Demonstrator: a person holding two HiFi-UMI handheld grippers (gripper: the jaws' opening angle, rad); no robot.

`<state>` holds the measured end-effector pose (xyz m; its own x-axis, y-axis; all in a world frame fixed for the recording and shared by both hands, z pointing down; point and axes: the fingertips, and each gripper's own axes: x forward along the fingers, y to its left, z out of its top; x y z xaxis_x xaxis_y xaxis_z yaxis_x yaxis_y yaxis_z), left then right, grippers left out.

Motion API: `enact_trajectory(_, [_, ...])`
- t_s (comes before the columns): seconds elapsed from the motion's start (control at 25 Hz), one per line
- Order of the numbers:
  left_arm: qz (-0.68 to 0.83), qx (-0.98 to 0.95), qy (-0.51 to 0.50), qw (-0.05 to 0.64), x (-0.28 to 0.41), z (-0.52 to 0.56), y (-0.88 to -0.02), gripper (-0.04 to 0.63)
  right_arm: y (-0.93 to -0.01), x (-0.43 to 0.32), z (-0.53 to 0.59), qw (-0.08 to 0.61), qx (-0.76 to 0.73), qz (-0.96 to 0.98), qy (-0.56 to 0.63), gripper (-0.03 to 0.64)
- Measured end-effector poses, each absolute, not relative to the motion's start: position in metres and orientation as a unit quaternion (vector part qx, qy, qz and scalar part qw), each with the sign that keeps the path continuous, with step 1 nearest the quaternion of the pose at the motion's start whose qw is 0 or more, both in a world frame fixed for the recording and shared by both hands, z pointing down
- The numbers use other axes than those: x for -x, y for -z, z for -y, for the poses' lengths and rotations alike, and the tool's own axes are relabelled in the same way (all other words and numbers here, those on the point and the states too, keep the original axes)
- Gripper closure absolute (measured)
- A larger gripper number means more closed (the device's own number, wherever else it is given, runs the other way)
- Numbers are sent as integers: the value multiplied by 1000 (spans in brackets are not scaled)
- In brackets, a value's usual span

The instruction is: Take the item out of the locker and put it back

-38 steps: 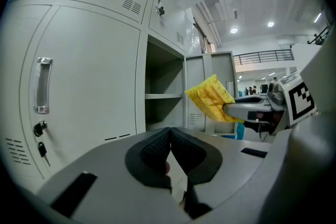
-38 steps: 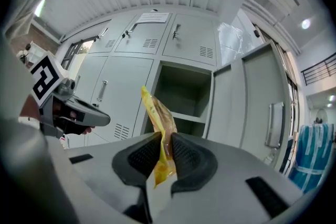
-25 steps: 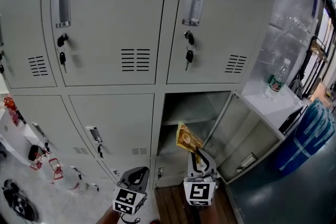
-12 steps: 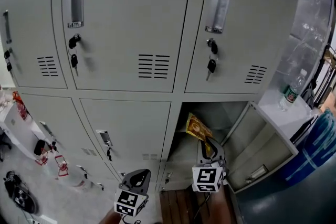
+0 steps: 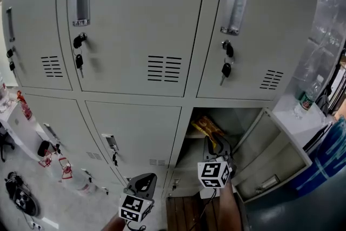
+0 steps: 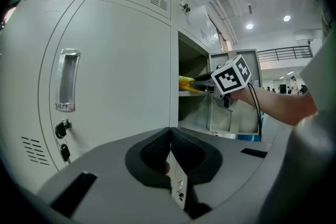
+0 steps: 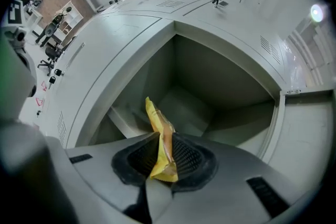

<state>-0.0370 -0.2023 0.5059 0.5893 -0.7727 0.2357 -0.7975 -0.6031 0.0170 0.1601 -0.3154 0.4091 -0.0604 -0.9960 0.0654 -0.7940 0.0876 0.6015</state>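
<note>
**Right gripper.** Your right gripper (image 7: 163, 157) holds a yellow snack packet (image 7: 159, 136) edge-on. The jaws stand narrow, with both pads pressed on the packet's lower end. The rest of the packet stands up past the tips and points into the open locker compartment (image 5: 243, 119).

**Position of the packet.** In the head view the packet sits just inside the mouth of that compartment, in the lower row at the right of the locker bank. It is at the level of the inner shelf (image 7: 125, 119). You cannot tell from any view whether it touches the shelf. The compartment door (image 5: 273, 157) is swung out to the right, and your bare forearm reaches up from the lower edge behind the marker cube.

**Left gripper.** Your left gripper (image 6: 169, 150) has its jaws brought together with nothing between them. It hangs low in front of the closed lower door (image 5: 135, 132) to the left of the open compartment, well apart from the packet.

**Surroundings.** The two upper doors are closed, and a key (image 5: 226, 69) hangs in each lock. A plastic bottle (image 5: 304, 102) stands on a white surface to the right of the lockers.
</note>
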Motion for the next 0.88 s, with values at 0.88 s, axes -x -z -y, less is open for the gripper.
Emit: enact_trajectory(0.88, [452,-883,-106,66,44,211,-511,572,-418,-150,339,248,-635,697,223,501])
